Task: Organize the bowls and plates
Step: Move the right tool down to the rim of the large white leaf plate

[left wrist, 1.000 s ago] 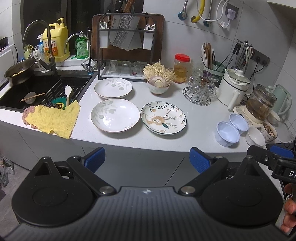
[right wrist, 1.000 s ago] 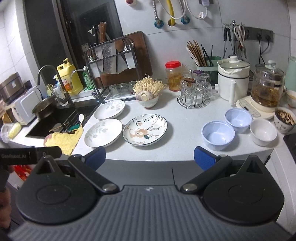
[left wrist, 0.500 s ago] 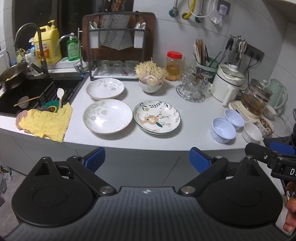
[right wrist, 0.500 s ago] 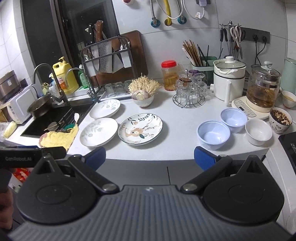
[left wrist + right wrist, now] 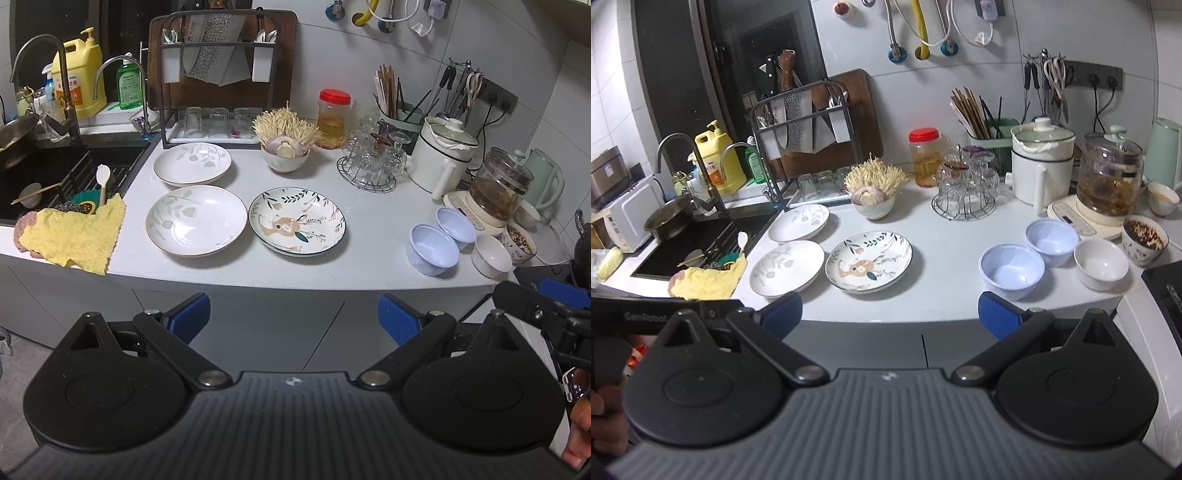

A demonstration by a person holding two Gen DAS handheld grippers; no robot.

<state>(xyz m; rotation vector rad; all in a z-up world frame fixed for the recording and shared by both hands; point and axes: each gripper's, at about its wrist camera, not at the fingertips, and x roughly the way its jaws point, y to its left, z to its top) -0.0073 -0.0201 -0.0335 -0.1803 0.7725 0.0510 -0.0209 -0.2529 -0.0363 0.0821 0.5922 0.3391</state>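
Both claws, left claw (image 5: 293, 314) and right claw (image 5: 890, 314), hang apart and empty below the table (image 5: 369, 236) edge; plates (image 5: 195, 220) mid-left, bowls (image 5: 1011, 271) right, packed close enough that a sloppy reach risks knocking neighbours.

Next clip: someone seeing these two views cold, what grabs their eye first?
Probably the patterned plate with the animal drawing, mid-counter, next to two plain white plates towards the sink. Then the pair of pale blue bowls and a white bowl grouped on the right near the glass kettle. Both the left gripper and right gripper are open, short of the counter edge, holding nothing.
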